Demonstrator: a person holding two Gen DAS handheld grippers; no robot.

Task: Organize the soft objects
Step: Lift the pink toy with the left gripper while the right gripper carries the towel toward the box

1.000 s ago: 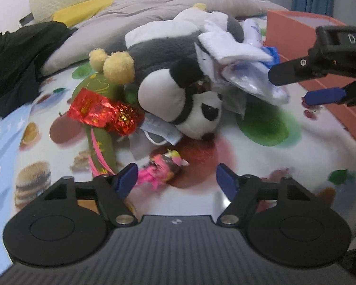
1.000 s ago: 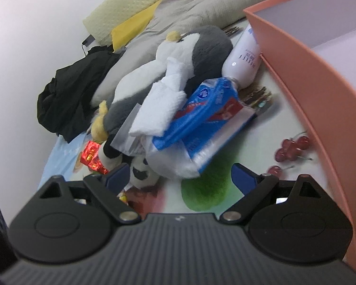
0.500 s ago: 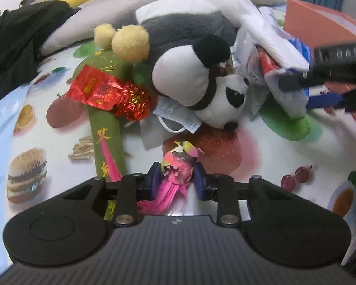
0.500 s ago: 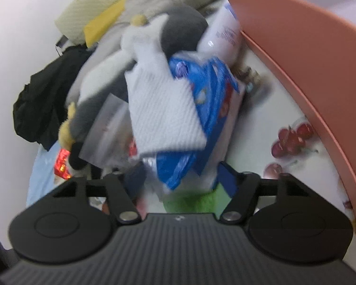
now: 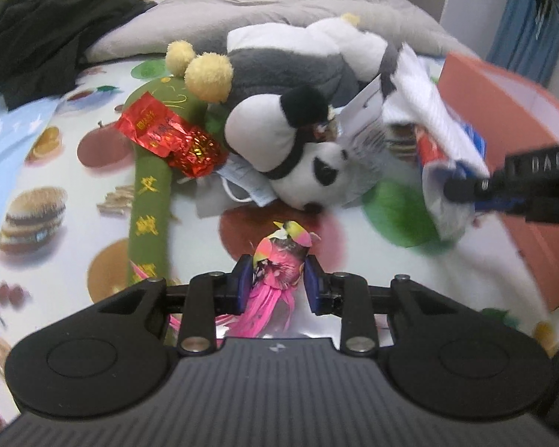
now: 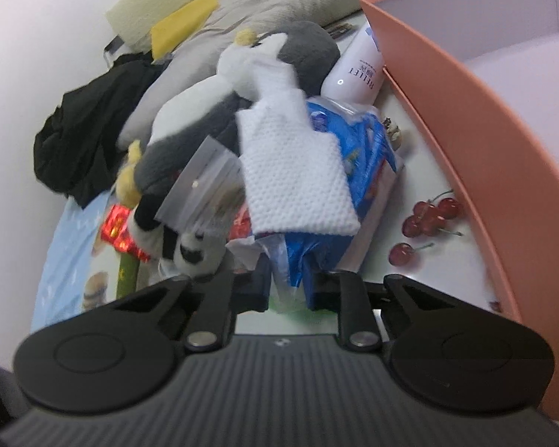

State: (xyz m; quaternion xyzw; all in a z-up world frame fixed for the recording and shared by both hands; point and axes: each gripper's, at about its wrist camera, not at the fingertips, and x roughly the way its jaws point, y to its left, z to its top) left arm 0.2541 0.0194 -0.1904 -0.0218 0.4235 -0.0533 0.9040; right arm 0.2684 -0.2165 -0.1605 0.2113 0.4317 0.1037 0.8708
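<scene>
The orange box (image 6: 477, 119) stands at the right edge of the fruit-printed bed sheet (image 5: 70, 201), open at the top; what shows of its pale inside holds nothing. Beside it lies the heap of soft things: a grey and white penguin plush (image 6: 279, 52), a panda plush (image 5: 279, 149), a white bottle (image 6: 357, 74) leaning at the box wall, a white textured cloth (image 6: 298, 171), a clear zip bag (image 6: 201, 186), a red foil packet (image 5: 167, 138) and a green plush stick (image 5: 149, 208). The left claw (image 5: 277, 285) is clamped on the small pink feathered bird toy (image 5: 279, 260), its blue pads against both flanks; a second ago those pads stood wide apart with the toy lying loose on the sheet ahead of them. The right claw (image 6: 287, 285) is closing on the blue and white plastic pack (image 6: 357, 156), whose crumpled lower end is pinched between its pads, with the cloth draped on top; a second ago this claw was spread open short of the pack, which lay flat on the sheet.
</scene>
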